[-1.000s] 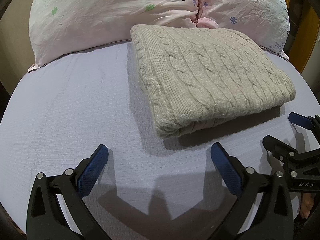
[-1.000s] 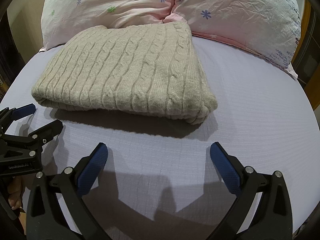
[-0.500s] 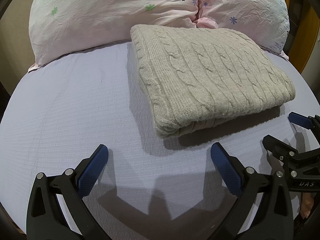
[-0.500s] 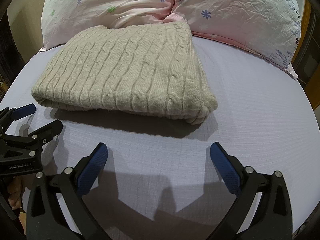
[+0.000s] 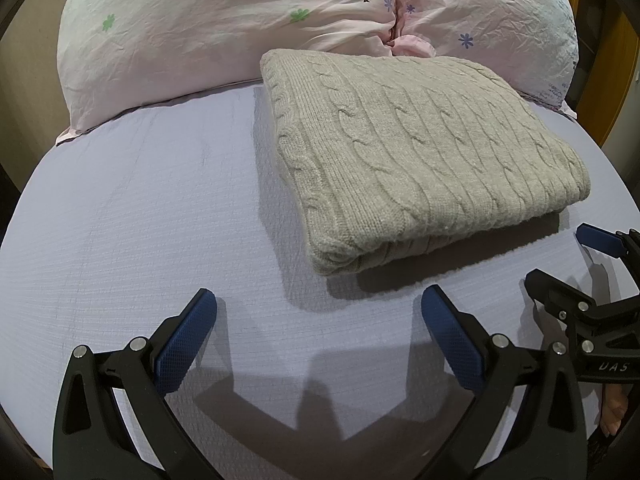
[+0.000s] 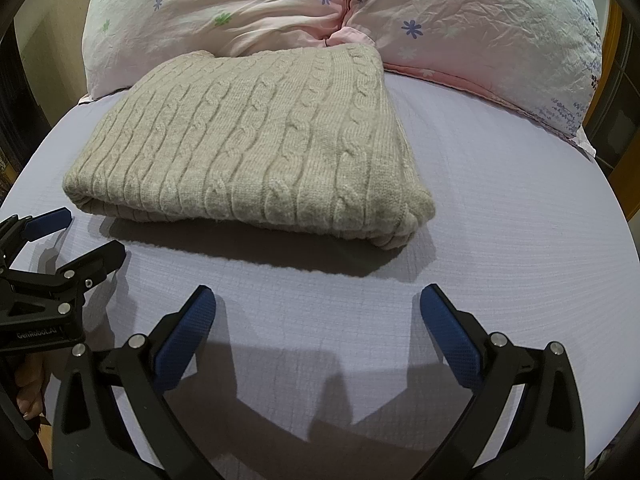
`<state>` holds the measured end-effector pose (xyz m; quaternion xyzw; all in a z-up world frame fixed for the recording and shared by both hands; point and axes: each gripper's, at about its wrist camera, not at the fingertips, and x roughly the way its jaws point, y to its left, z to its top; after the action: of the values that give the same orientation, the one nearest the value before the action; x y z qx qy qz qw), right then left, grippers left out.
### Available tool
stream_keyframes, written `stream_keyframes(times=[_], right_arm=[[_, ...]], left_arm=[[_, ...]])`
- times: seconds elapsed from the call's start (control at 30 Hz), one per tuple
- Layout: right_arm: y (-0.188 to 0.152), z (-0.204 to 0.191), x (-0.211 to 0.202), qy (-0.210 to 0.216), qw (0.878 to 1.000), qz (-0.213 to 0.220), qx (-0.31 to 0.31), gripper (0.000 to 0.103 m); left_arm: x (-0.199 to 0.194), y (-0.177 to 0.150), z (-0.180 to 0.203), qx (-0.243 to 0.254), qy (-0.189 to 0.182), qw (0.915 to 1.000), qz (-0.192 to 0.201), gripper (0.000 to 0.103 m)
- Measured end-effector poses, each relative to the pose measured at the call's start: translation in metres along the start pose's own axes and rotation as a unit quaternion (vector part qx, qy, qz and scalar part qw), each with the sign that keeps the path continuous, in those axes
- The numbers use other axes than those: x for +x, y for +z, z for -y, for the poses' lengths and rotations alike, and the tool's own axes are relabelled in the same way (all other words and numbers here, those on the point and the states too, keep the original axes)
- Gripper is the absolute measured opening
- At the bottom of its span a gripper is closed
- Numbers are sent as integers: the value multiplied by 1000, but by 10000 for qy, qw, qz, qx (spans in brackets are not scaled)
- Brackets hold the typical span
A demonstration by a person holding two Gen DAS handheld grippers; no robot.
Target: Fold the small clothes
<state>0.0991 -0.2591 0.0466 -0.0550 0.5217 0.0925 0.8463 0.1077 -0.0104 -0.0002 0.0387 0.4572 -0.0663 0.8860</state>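
Note:
A beige cable-knit sweater (image 5: 416, 152) lies folded into a thick rectangle on the lavender bed sheet (image 5: 140, 220), its far edge against the pillows. It also shows in the right wrist view (image 6: 256, 148). My left gripper (image 5: 319, 312) is open and empty, hovering above the sheet just short of the sweater's near left corner. My right gripper (image 6: 318, 312) is open and empty, in front of the sweater's near right corner. Each gripper shows at the edge of the other's view: the right gripper (image 5: 572, 260) and the left gripper (image 6: 76, 236).
Two pink floral pillows (image 5: 224, 28) (image 6: 480, 28) lie across the head of the bed behind the sweater. A wooden frame (image 5: 616, 80) stands at the right. The sheet (image 6: 500, 220) stretches bare to the left and right of the sweater.

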Motion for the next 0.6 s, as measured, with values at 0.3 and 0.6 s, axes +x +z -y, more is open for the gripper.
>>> stream_keyframes(times=[0.3, 0.6], right_arm=[[0, 0, 0, -1, 10000, 1, 1, 101], [0, 0, 0, 0, 10000, 3, 2, 101]], left_arm=[[-1, -1, -1, 1, 0, 10000, 3, 102], [0, 0, 1, 10, -2, 10000, 18, 102]])
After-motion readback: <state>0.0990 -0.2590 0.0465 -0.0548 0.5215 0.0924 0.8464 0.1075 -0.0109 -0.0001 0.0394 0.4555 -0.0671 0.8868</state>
